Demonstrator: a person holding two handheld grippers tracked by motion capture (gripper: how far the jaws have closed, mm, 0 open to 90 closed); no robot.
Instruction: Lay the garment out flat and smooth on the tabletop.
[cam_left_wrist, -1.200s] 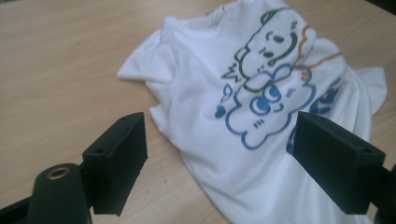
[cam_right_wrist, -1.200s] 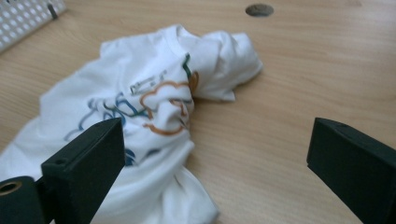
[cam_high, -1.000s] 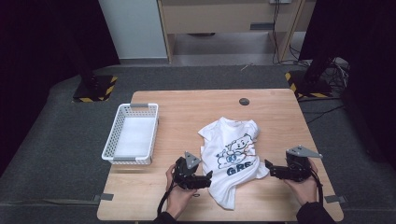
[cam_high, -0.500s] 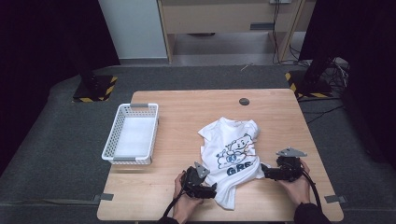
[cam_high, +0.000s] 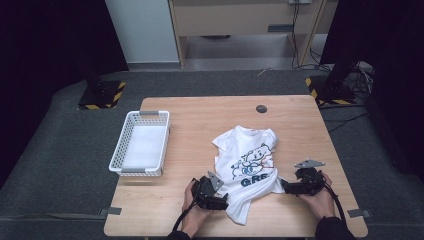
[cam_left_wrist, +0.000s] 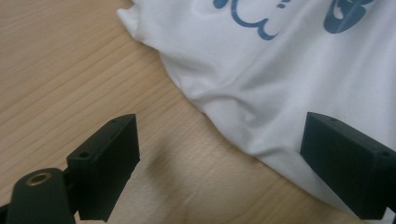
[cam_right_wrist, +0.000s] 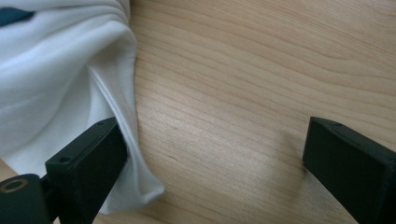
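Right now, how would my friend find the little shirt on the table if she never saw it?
Start at the light wooden table, with a white plastic mesh basket near its left edge. To the basket's right, toward the near edge, lies a crumpled white cotton T-shirt. It is the one soft thing there, printed with a blue cartoon animal and blue letters.

A wooden table (cam_high: 200, 115) carries a white basket (cam_high: 141, 144), a crumpled T-shirt (cam_high: 248, 170) and perhaps a grommet (cam_high: 261, 108).

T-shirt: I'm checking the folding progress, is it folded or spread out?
Neither: the T-shirt lies rumpled, print up, its lower part bunched and twisted, on the table.
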